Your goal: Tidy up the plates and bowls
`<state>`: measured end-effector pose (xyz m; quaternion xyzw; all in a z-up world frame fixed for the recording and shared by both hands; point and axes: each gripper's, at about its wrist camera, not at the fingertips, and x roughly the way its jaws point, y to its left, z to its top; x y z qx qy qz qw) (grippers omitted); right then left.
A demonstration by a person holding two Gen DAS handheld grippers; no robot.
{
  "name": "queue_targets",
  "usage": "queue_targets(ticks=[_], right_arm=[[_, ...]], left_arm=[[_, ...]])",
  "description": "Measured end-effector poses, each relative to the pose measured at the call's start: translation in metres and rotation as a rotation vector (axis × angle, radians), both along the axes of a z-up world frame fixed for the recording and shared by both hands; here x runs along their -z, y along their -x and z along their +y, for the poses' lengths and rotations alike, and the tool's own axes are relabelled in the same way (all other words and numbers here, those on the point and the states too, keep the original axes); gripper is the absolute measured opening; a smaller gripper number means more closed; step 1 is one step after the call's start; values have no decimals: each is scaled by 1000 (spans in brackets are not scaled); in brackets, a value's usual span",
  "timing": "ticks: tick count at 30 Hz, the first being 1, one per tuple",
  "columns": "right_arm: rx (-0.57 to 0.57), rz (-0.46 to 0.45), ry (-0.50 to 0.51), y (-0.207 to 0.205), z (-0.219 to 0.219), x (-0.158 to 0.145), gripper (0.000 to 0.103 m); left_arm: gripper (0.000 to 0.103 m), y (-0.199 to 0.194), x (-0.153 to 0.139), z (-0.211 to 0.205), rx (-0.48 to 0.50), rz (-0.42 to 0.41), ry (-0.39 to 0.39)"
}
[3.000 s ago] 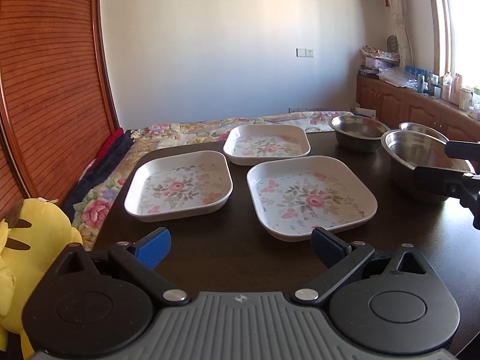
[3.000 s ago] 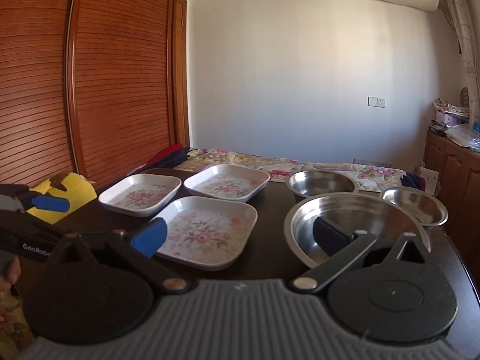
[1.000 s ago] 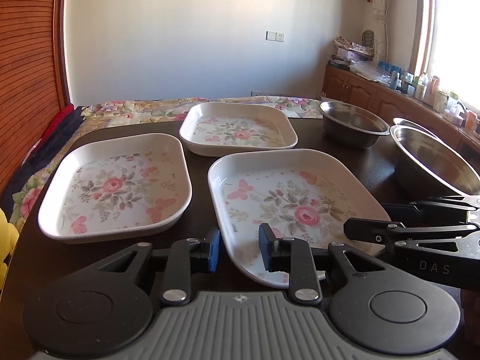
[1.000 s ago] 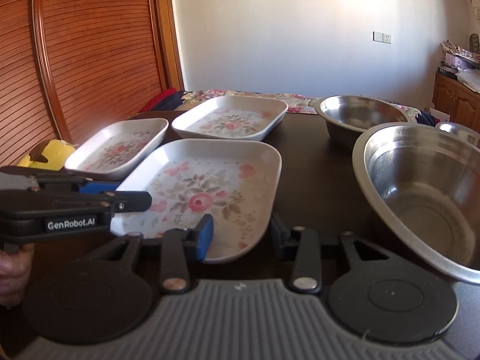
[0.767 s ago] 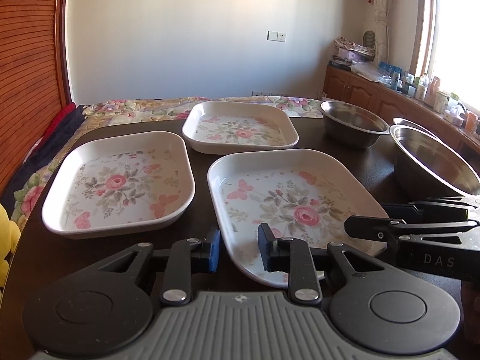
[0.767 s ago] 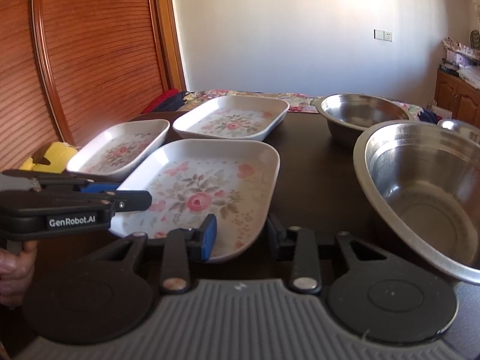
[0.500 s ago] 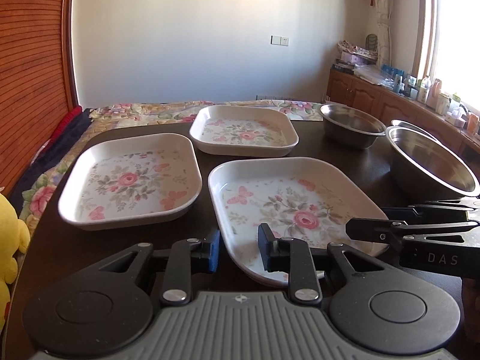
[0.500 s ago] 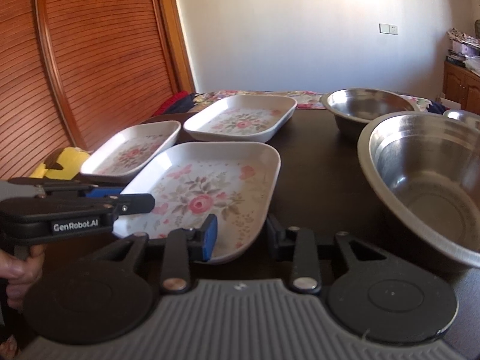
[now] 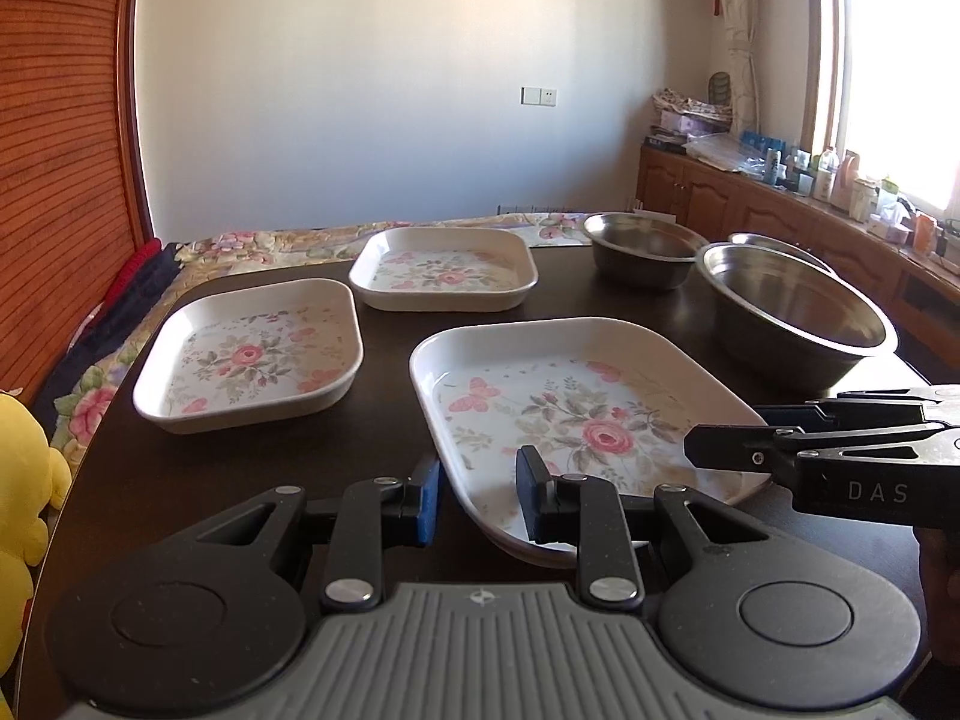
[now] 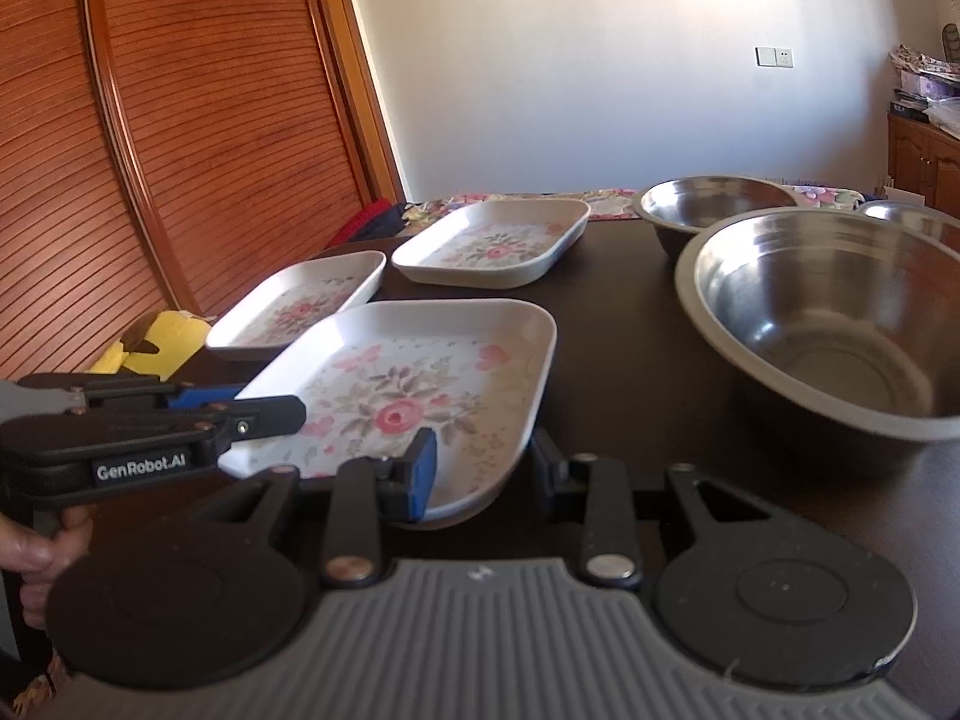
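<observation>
A large white floral plate is held at its near rim by both grippers, slightly clear of the dark table. My left gripper is shut on the rim at the near left corner; it also shows in the right wrist view. My right gripper is shut on the near right corner, and its fingers reach in from the right. Two smaller floral plates lie farther back. Three steel bowls stand at the right.
A yellow plush toy sits off the table's left edge. A floral bedspread lies behind the table, a slatted wooden door at the left, a cluttered cabinet at the right. A hand holds the left gripper.
Three seconds ago both grippers were open and short of the plate; they have since closed on its near rim. Over the last second the plate has drawn away from the other plates.
</observation>
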<state>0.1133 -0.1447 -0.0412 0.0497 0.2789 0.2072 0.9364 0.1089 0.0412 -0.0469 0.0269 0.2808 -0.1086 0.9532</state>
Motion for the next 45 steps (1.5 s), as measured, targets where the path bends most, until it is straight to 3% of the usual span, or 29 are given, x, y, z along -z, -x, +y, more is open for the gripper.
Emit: queue_targets(ticks=[20,45], right_arm=[[-37,-7,26,52,4,5,35],[-47,1,29,58,8,9,35]], left_arm=[[29,54,11,4,-24,5,-9],[29,50,23,6,-35,36,-2]])
